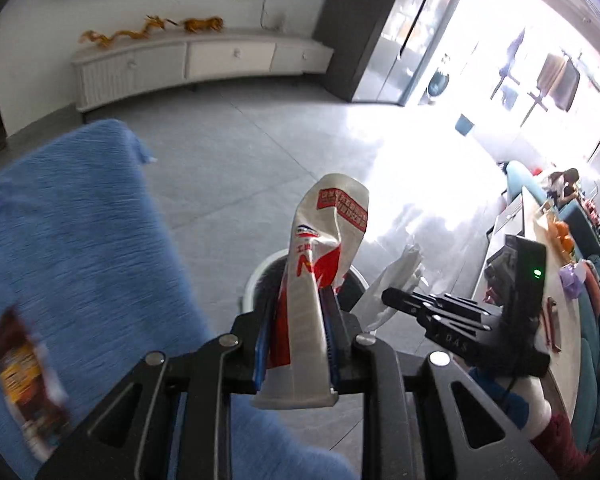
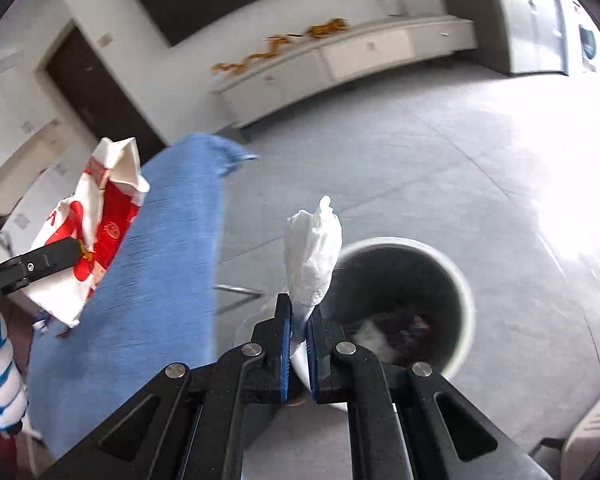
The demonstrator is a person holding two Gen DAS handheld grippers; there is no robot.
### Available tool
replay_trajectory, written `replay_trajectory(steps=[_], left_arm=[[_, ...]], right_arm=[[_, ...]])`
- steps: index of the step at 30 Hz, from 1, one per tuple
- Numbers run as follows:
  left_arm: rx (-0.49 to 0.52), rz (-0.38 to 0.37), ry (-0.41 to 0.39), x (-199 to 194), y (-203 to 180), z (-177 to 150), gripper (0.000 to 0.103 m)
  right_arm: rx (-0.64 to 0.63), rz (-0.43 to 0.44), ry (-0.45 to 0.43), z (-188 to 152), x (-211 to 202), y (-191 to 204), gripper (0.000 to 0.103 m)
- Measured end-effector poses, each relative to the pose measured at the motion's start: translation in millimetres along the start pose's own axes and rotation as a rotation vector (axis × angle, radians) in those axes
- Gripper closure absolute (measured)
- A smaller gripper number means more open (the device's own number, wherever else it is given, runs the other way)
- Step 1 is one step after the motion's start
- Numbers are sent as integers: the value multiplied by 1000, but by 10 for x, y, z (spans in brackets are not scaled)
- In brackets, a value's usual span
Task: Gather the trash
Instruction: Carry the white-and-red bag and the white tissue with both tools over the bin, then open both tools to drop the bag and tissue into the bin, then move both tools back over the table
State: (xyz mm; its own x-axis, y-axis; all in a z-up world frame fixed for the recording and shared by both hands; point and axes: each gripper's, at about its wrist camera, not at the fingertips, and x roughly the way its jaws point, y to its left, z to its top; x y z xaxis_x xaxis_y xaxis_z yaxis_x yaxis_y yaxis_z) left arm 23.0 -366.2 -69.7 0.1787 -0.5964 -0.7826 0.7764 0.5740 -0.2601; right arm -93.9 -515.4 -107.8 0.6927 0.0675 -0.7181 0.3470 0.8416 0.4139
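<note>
My left gripper [image 1: 298, 300] is shut on a crumpled red-and-white paper carton [image 1: 320, 248] and holds it above the white-rimmed round bin [image 1: 256, 276] on the floor. The carton also shows in the right wrist view [image 2: 96, 224]. My right gripper [image 2: 299, 312] is shut on a white crumpled tissue [image 2: 314, 256], held beside the near left rim of the bin [image 2: 456, 280], which holds dark trash. The right gripper with the tissue [image 1: 400, 276] shows in the left wrist view, just right of the carton.
A table under a blue cloth [image 1: 80, 240] stands to the left, with a brown snack wrapper [image 1: 24, 380] on it. A white low cabinet [image 1: 196, 60] lines the far wall. A long table [image 1: 556, 280] with clutter is at the right. Grey tiled floor [image 2: 420, 168] surrounds the bin.
</note>
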Motion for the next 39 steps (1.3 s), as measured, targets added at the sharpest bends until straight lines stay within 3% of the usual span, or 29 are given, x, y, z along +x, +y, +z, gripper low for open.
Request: replay_trajectory(steps=[3, 6, 7, 13, 20, 29, 39], left_arm=[[-22, -32, 58, 391, -108, 101, 79], [-38, -51, 90, 639, -171, 144, 74], [-44, -60, 97, 691, -182, 149, 67], [-42, -47, 78, 684, -190, 116, 63], [-36, 17, -28, 182, 10, -17, 63], [-42, 125, -106, -651, 465, -481, 63], [-222, 230, -205, -1590, 1473, -1206, 63]], right_arm=[[42, -54, 3, 35, 76, -256, 92], [69, -88, 10, 71, 145, -437, 71], [73, -95, 12, 76, 164, -470, 67], [98, -97, 25, 67, 255, -550, 67], [69, -68, -5, 71, 35, -412, 67], [-61, 4, -68, 125, -264, 367, 66], [-191, 102, -61, 85, -246, 1417, 63]])
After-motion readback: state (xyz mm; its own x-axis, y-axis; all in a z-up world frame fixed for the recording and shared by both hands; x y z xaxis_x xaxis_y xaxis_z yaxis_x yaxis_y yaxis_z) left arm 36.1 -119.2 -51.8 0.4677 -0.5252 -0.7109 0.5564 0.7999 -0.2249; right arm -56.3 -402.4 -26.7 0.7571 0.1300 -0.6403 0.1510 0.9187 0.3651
